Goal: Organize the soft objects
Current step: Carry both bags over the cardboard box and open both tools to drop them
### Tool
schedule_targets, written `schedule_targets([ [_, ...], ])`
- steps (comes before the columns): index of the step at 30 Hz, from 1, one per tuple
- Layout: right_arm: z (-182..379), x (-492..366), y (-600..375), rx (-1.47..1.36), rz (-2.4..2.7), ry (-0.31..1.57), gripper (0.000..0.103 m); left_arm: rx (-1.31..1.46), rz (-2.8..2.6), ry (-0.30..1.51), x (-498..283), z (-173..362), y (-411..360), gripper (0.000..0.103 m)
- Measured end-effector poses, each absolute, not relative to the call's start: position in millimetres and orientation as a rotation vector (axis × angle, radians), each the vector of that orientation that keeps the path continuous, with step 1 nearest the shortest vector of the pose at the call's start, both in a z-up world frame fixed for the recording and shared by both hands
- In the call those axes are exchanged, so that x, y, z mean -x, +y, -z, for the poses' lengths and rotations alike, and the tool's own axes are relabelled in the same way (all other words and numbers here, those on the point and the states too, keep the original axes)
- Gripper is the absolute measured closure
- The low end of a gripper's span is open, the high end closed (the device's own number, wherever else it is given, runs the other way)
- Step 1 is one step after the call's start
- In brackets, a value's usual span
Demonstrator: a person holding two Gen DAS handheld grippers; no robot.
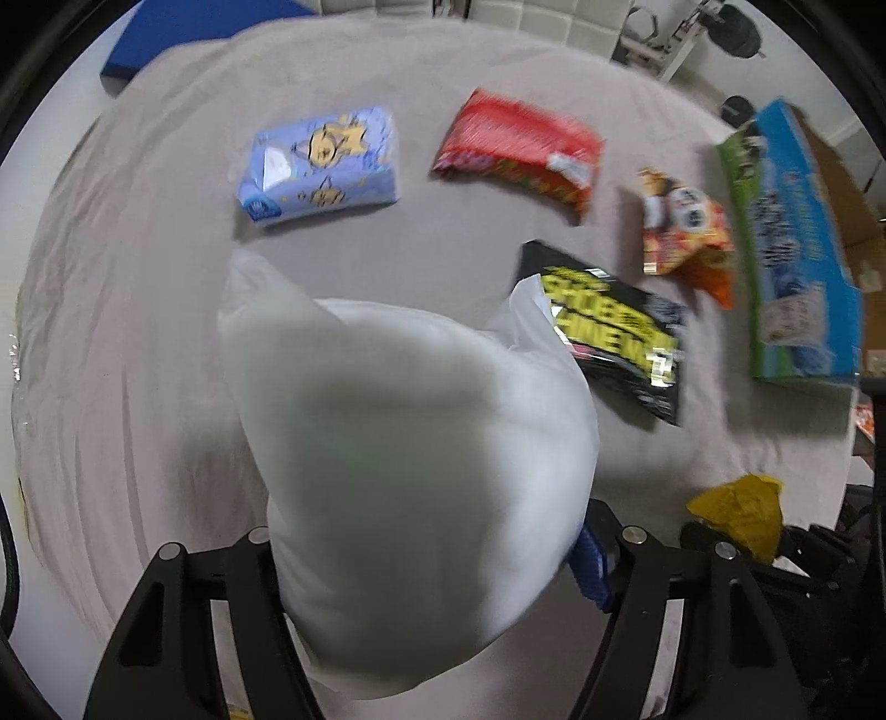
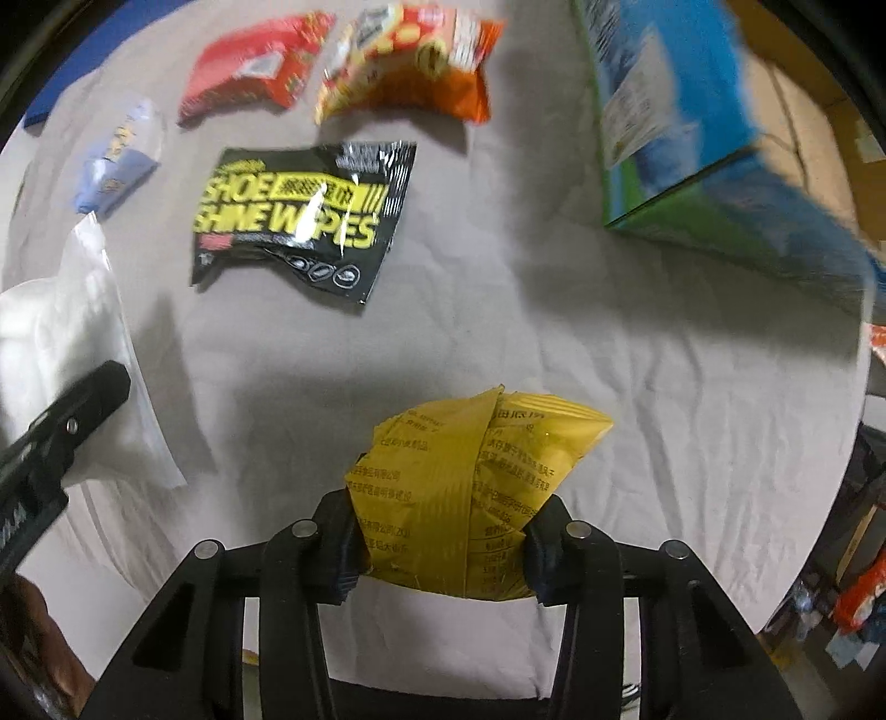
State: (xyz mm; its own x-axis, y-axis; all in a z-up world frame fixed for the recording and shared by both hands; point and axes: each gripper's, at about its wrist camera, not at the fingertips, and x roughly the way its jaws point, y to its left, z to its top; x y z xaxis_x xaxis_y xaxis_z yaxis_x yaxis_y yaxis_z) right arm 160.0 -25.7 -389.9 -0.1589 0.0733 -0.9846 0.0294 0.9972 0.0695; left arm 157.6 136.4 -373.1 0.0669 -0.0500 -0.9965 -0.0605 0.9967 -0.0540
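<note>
My left gripper (image 1: pixel 426 559) is shut on a white puffy plastic bag (image 1: pixel 410 454) and holds it above the grey cloth; the bag hides the fingertips. The bag and a left finger also show in the right wrist view (image 2: pixel 66 354). My right gripper (image 2: pixel 443 543) is shut on a yellow packet (image 2: pixel 470 487), held above the cloth; it also shows in the left wrist view (image 1: pixel 742 512). On the cloth lie a black shoe shine wipes pack (image 2: pixel 304 216), a red packet (image 1: pixel 520 149), an orange snack packet (image 1: pixel 686 232) and a blue tissue pack (image 1: pixel 321 166).
A blue and green cardboard box (image 1: pixel 797 249) stands at the right edge of the cloth (image 2: pixel 609 387), also in the right wrist view (image 2: pixel 681 111). A blue board (image 1: pixel 183 33) lies at the far left. Brown cartons are behind the box.
</note>
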Motion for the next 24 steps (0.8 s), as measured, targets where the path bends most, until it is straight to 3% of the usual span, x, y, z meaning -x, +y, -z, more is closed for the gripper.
schedule_targets([
  [17, 243, -120, -98, -0.184, -0.045, 1.467, 0.057, 0.11, 0.188, 1.291, -137, 203, 88, 0.034],
  [24, 194, -117, -144, -0.259, -0.027, 1.366, 0.057, 0.099, 0.281, 1.22, -139, 163, 49, 0.034],
])
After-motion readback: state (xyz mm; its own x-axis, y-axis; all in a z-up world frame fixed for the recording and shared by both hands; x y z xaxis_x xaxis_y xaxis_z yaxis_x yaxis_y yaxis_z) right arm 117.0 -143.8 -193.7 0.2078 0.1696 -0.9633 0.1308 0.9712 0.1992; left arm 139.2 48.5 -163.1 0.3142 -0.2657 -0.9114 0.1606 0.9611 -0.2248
